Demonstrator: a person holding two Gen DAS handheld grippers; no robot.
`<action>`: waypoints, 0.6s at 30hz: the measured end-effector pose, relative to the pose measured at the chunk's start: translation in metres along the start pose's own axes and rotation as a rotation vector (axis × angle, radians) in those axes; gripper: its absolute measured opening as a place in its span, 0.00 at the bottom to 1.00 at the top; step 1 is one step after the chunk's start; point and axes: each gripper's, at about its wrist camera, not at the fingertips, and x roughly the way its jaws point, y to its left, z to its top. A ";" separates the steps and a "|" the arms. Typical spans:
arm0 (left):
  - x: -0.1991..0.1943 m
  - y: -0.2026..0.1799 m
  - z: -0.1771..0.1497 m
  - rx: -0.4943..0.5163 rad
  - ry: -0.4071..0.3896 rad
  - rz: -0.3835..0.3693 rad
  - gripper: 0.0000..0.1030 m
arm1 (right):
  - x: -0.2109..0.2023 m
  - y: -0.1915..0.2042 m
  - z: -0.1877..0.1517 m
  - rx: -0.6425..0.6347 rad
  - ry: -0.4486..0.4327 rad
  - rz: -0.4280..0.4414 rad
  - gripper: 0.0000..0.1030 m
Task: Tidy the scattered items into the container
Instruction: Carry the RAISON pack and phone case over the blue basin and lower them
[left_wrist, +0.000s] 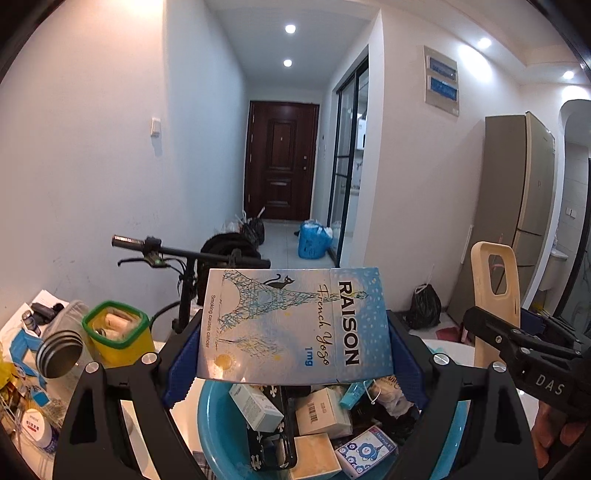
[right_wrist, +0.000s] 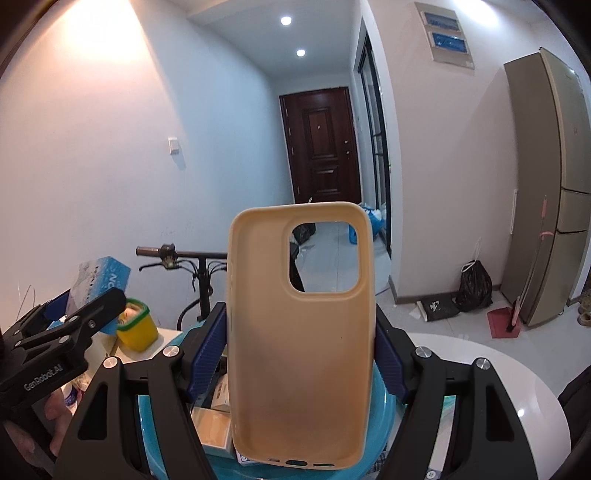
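Observation:
My left gripper (left_wrist: 293, 356) is shut on a pale blue cigarette carton (left_wrist: 295, 325), its blue pads (left_wrist: 181, 354) pressing on both short sides. The carton hangs just above a teal basin (left_wrist: 210, 417) that holds several small boxes and a black patterned phone case. My right gripper (right_wrist: 299, 354) is shut on a beige phone case (right_wrist: 299, 350), held upright over the same basin (right_wrist: 386, 410). In the left wrist view the right gripper (left_wrist: 517, 339) and its phone case (left_wrist: 480, 295) are at the right. In the right wrist view the left gripper (right_wrist: 74, 325) and carton (right_wrist: 103, 280) are at the left.
A yellow tub with a green rim (left_wrist: 118, 332), a dark ribbed cylinder (left_wrist: 59, 354), a white jar (left_wrist: 35, 428) and blue packets lie left of the basin. A scooter handlebar (left_wrist: 184, 254) stands behind it. The white round table (right_wrist: 498, 369) extends to the right.

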 end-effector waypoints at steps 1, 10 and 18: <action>0.005 0.000 -0.002 0.000 0.013 0.002 0.87 | 0.003 0.000 -0.001 -0.004 0.010 -0.002 0.70; 0.052 0.001 -0.025 0.019 0.138 0.033 0.87 | 0.035 -0.005 -0.016 -0.013 0.111 -0.012 0.70; 0.075 0.001 -0.038 0.027 0.220 0.045 0.87 | 0.054 -0.005 -0.026 -0.031 0.178 -0.003 0.70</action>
